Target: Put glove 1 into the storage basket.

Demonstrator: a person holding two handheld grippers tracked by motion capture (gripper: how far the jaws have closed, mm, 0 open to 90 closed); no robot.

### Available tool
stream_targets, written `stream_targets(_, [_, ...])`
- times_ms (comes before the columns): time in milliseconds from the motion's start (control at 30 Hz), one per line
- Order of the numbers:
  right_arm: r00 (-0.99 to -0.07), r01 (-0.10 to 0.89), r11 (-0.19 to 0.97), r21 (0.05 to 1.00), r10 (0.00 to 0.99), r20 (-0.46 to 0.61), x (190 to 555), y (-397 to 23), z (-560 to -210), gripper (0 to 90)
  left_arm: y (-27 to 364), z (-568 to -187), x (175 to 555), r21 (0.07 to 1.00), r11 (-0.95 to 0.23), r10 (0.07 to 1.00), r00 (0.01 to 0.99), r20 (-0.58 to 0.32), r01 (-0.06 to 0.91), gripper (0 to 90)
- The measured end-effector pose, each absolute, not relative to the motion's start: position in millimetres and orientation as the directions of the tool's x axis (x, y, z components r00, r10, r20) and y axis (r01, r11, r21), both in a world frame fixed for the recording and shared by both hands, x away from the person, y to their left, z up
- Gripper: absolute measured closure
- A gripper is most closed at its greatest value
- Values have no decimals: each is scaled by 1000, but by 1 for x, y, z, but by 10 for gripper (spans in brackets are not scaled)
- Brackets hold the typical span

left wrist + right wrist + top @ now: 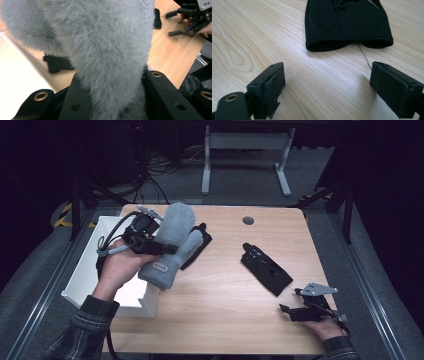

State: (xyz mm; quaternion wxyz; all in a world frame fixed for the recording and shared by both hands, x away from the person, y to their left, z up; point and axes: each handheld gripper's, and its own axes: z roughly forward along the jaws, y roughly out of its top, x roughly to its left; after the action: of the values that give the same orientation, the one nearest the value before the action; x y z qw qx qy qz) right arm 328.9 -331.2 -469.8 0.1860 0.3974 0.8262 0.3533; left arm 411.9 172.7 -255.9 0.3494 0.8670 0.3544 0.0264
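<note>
A fluffy grey mitten [172,242] hangs above the table's left edge, with my left gripper [159,248] shut on it across its middle. In the left gripper view the mitten [100,47] bulges up between the two black jaws of the left gripper [113,85]. A black glove [265,268] lies flat on the wooden table [225,310] to the right of centre. My right gripper [290,301] rests open at the front right, just short of the glove's cuff [348,25]. Nothing sits between the fingers of the right gripper [327,85].
A white open box [90,265] stands off the table's left edge, below my left hand. A second black glove [201,242] lies partly under the mitten. A loose thread [364,55] trails from the cuff. A round cable hole [248,220] sits near the far edge.
</note>
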Motion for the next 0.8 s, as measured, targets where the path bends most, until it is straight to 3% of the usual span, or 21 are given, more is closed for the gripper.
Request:
stream_targets(500, [-615, 525, 435, 732, 788, -27, 329, -331, -470, 136, 235, -254, 409, 627, -418, 732, 652, -196, 657, 706])
stream_targets(800, [-615, 523, 435, 733, 788, -29, 329, -331, -470, 136, 271, -273, 412, 608, -348, 794, 569, -213, 714, 707])
